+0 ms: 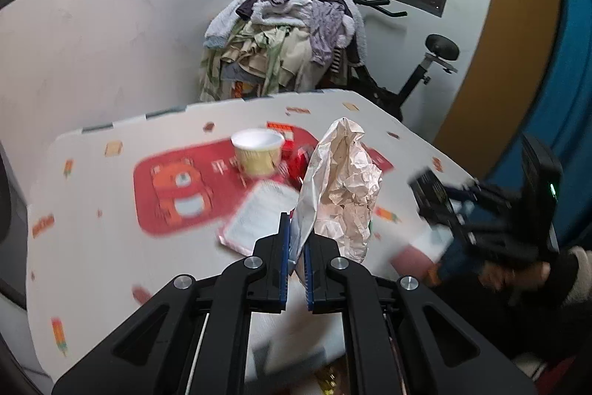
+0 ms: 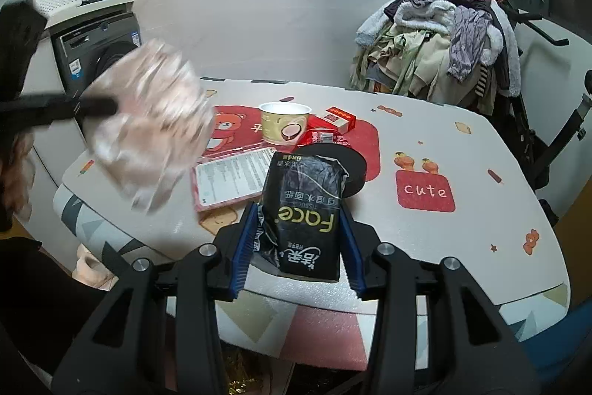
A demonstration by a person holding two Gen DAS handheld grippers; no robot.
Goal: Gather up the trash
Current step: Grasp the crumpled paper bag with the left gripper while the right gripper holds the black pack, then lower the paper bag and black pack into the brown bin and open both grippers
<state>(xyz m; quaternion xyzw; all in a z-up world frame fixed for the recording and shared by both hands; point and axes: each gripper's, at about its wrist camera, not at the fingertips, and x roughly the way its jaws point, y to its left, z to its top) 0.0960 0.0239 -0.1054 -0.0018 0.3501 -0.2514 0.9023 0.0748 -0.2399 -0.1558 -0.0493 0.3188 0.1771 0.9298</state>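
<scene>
- The left gripper is pressed nearly together, pinching the lower edge of a crumpled foil-and-paper wrapper that stands up and forward from the tips, long axis along the fingers, clear of the table.
- The right gripper clamps a black tissue pack by its sides — the pack's long axis also runs straight out ahead of the fingers.
- Beyond both sets of tips, what is left lies ahead on the table: a flat pink-edged packet just past the pack, then the paper cup, a red wrapper and a small red-and-white box.
- Judgement — both hands are loaded, so each load needs dropping off before anything ahead can be picked up; the packet looks nearest to both.
</scene>
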